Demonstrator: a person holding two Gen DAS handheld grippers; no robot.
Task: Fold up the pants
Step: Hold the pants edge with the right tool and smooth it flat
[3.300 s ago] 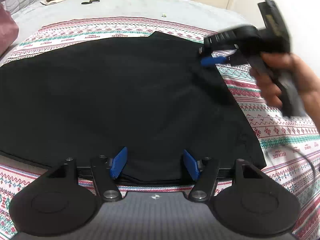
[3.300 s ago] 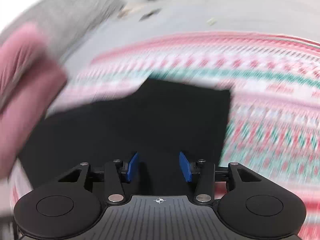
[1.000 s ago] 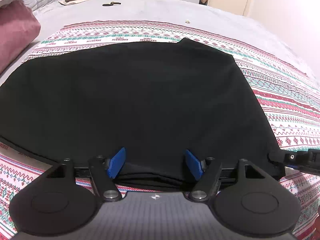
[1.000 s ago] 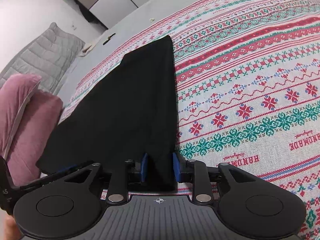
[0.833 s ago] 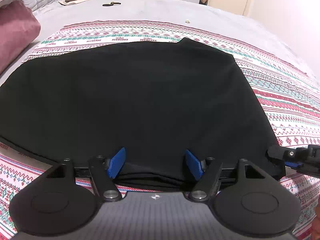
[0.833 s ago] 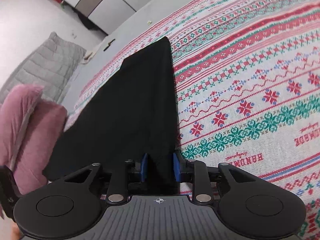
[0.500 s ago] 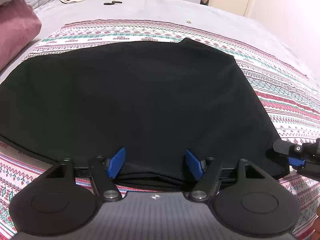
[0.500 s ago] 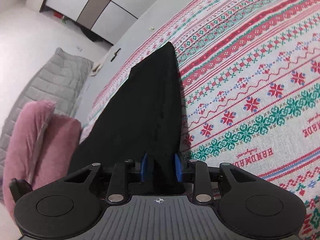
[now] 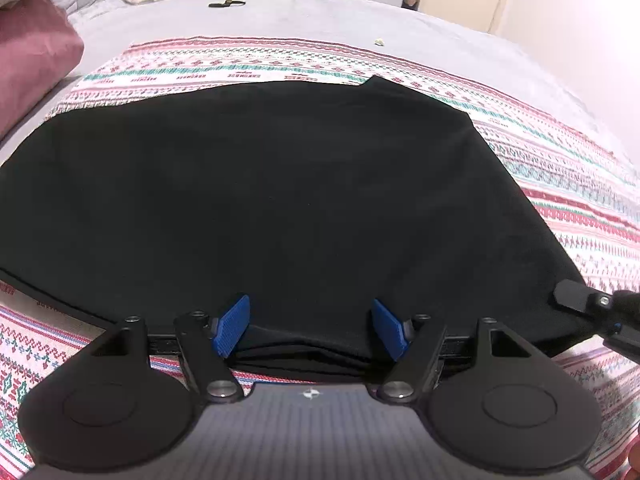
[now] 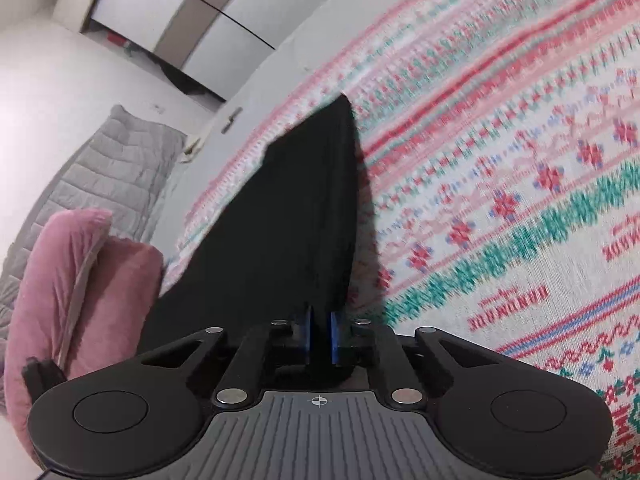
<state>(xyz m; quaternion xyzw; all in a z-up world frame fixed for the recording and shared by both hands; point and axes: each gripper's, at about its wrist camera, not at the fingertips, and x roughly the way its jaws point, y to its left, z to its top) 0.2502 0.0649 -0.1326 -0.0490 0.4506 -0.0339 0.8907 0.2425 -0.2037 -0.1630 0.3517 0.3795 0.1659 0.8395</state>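
Right gripper (image 10: pixel 319 338) has just closed, pinching the near right corner of the black pants (image 9: pixel 280 200). Left gripper (image 9: pixel 310 326) gapes over their near edge. We're partway: pants lie flat on patterned blanket (image 9: pixel 580 200), fold-over remains.

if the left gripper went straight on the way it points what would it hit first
Probably the black pants: the left gripper points down at them with open jaws straddling the near folded edge, so the cloth comes first, with the patterned blanket beneath. Depth is unclear.
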